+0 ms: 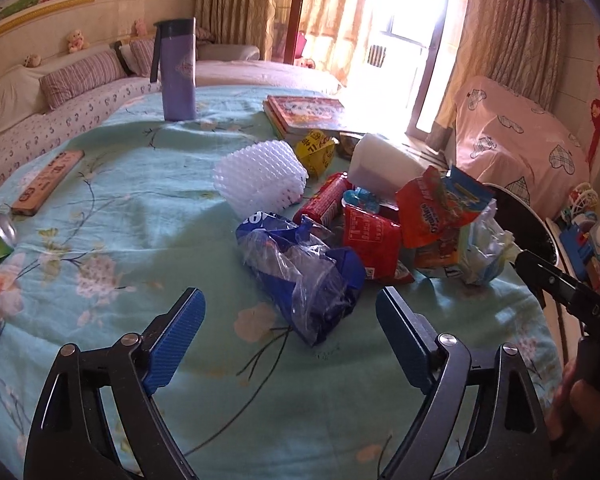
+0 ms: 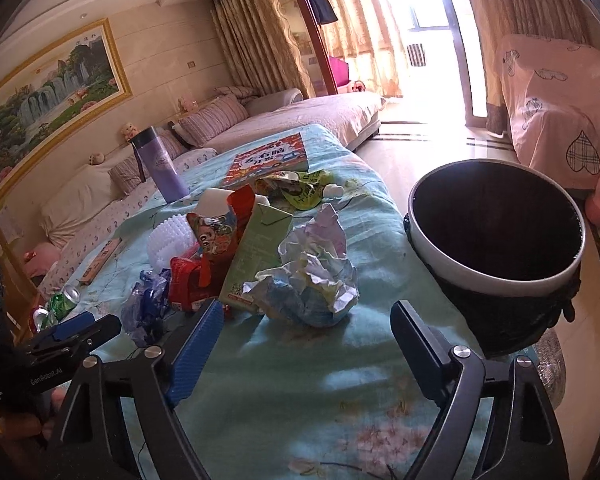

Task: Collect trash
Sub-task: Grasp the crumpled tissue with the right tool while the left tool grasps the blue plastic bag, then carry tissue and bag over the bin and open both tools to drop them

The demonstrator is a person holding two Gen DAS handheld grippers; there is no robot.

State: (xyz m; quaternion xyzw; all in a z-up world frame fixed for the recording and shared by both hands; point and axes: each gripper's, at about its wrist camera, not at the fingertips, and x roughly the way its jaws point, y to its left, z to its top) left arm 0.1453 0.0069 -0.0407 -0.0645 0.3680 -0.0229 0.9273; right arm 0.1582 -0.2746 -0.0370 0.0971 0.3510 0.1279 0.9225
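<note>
— Where's the trash sitting right now?

— Heaped mid-frame on the table's teal floral cloth (image 1: 148, 208). In my left view the blue plastic bag (image 1: 304, 280) lies at lower centre, just ahead of my left gripper (image 1: 290, 336). In my right view the crumpled paper wad (image 2: 316, 268) sits at centre, just beyond my right gripper (image 2: 306, 344), with the green carton (image 2: 252, 252) leaning against its left side and the red snack wrappers (image 2: 188, 280) further left.

— And your fingers?

— Both pairs spread wide, nothing between them, nothing touched yet. I'm grasping nothing.

— How do you take these well?

— I'd say bring each pair down so the pads straddle the bulk of its piece, not a loose corner; film and paper slip and tear at the edges. Squeeze until the wad compresses, then lift straight up so the carton doesn't topple into the pile.

— Where does it go?

— The black-lined bin (image 2: 496, 280) stands at the right of my right view, just beside the table edge. The purple flask (image 1: 178, 68) and the picture books (image 1: 308, 112) in the upper part of the left view look like keepers, so I'd leave them alone.
</note>
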